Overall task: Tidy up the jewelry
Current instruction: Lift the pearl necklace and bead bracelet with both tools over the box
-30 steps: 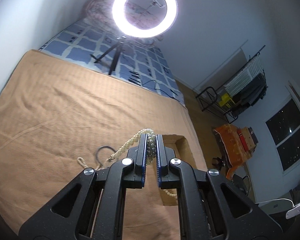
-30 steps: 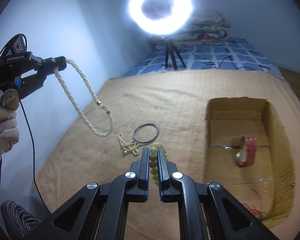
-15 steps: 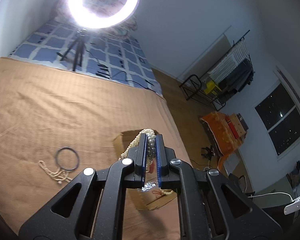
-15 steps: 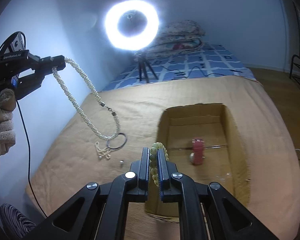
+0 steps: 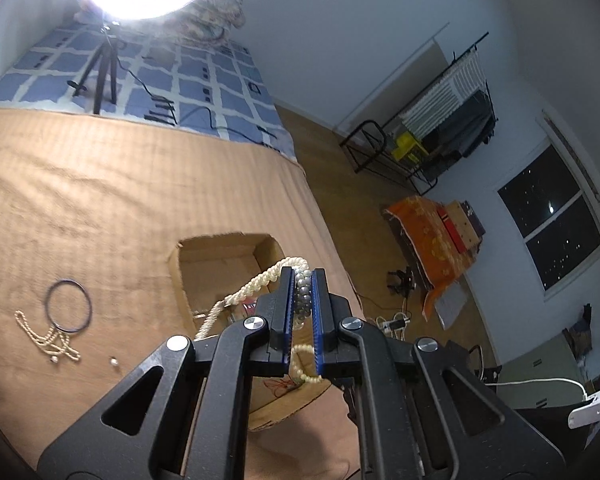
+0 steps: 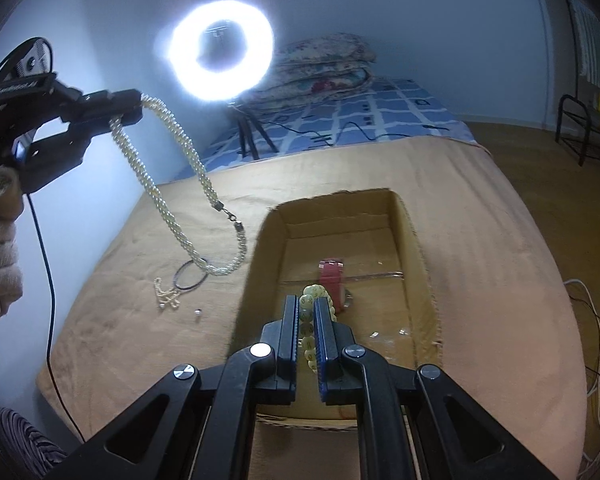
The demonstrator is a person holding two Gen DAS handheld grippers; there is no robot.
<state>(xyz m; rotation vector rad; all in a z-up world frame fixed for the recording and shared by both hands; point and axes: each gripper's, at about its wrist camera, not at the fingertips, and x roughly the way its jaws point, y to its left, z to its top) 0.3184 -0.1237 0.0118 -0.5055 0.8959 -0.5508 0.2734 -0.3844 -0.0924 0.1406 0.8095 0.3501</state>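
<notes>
Between the left tongs [image 5: 302, 304], clamped narrow, sits a twisted pearl necklace [image 6: 168, 204], its loop hanging straight down beside the cardboard box [image 6: 416, 264]. Right tongs [image 6: 307, 322] pinch a yellow-green bead bracelet [image 6: 312, 294] over that box.

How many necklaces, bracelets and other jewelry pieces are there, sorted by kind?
Necklaces: 2, the twisted pearl necklace and the thin pearl necklace on the blanket.
Bracelets: 1, the yellow bead bracelet.
Bangles: 1, the dark bangle.
Watches: 1, the red watch in the box.
Tiny loose pieces: 1.
Total: 6, not counting the unclear red tangle.
</notes>
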